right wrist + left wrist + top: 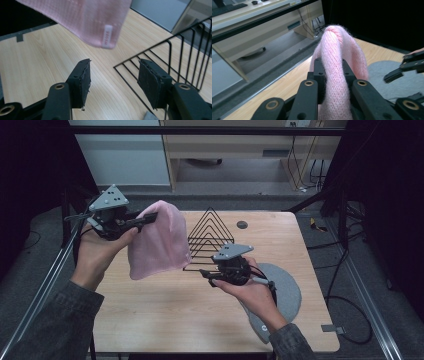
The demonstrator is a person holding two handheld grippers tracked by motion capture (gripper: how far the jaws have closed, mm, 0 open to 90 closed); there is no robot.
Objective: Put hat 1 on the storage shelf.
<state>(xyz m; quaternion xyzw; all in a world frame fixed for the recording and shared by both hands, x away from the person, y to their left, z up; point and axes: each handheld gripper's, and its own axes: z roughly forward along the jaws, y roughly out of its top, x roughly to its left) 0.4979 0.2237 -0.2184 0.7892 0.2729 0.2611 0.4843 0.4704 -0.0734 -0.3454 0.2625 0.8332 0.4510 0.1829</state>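
A pink knitted hat (159,240) hangs in the air over the left part of the wooden table, held by its top edge. My left gripper (149,218) is shut on that edge; in the left gripper view the knit (337,72) bulges up between the two black jaws. My right gripper (206,275) stands open low over the table's middle, just right of and below the hat. In the right gripper view its pads (85,80) are wide apart with bare wood between them, and the hat's hem (82,17) with a small white label (107,36) hangs above.
A black wire rack (210,237) of triangular dividers stands at the table's middle back, its base (150,75) close beside my right gripper. A grey felt mat (285,295) lies at the right under the right hand. A small dark disc (242,224) sits near the far edge.
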